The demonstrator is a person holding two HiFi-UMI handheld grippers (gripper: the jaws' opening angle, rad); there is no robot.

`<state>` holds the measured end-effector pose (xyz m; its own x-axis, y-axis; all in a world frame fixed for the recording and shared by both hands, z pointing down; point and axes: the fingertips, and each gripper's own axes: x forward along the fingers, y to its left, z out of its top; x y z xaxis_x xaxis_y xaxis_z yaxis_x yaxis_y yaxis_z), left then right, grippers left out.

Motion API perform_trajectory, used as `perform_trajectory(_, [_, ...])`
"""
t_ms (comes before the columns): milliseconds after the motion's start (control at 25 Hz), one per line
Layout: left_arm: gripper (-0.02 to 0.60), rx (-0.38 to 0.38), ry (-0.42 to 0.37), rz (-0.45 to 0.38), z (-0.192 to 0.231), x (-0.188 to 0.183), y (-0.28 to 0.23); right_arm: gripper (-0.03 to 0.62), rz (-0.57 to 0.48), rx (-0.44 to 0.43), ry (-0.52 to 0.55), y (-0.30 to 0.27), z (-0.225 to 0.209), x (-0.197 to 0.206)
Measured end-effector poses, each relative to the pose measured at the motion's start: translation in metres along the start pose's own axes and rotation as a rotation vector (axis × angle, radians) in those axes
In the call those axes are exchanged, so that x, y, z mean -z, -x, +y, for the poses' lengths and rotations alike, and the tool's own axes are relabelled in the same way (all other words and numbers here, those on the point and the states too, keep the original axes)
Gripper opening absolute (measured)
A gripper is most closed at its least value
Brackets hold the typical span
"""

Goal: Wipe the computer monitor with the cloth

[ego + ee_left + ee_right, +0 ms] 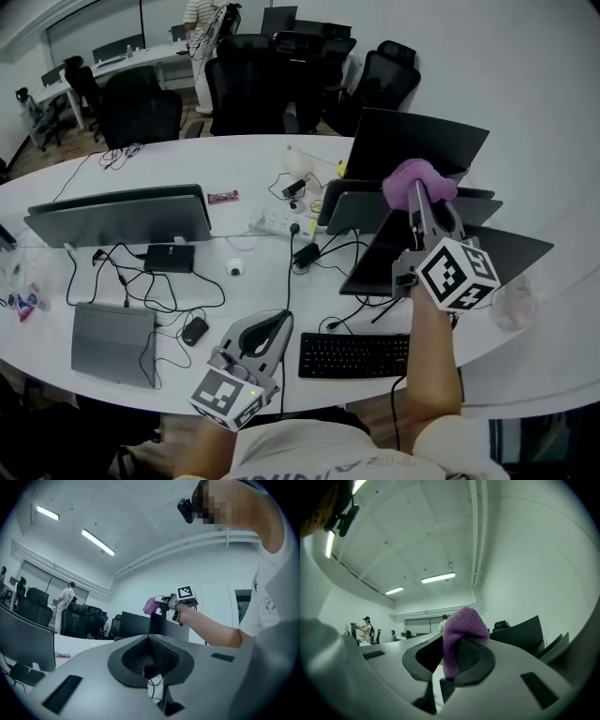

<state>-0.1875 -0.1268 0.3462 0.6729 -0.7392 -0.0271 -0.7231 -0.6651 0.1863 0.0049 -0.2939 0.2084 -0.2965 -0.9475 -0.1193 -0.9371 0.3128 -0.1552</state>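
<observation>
My right gripper [419, 194] is raised and shut on a purple cloth [417, 178], which bunches over its tips. The cloth sits in front of a cluster of dark monitors [412, 141] at the desk's right side; contact with a screen cannot be told. In the right gripper view the cloth [461, 637] is pinched between the jaws, with a monitor [520, 637] to the right. My left gripper [274, 322] hangs low near the desk's front edge, shut and holding nothing. In the left gripper view its pads [161, 656] meet, and the cloth [150, 605] shows far ahead.
A black keyboard [354, 354] lies at the front edge. A wide monitor [122, 216], a closed laptop [112, 342], a mouse [195, 330], a power strip [277, 221] and tangled cables cover the white desk [234, 164]. Office chairs [244, 94] and a standing person [200, 37] are behind.
</observation>
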Motion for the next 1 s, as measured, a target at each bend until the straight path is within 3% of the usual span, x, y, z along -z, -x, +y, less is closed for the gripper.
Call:
perform_trajectory(120, [0.005,-0.024,0.0,-0.007,-0.006,-0.003,-0.006,0.055,0.094,-0.039,0.026,-0.005,-0.006,0.02])
perform_trajectory(400, [0.005,-0.053,-0.026,-0.013,-0.027,-0.007,-0.018,0.055,0.22,-0.07,0.224,0.004,-0.011,0.042])
perform_trajectory(640, [0.005,-0.069,-0.053,-0.003,-0.042,-0.012,-0.029,0.055,0.242,-0.094,0.337,0.013,-0.017,0.045])
perform_trajectory(1000, [0.005,-0.04,-0.08,0.025,-0.073,-0.009,-0.059,0.055,0.234,-0.099,0.349,0.029,-0.051,0.038])
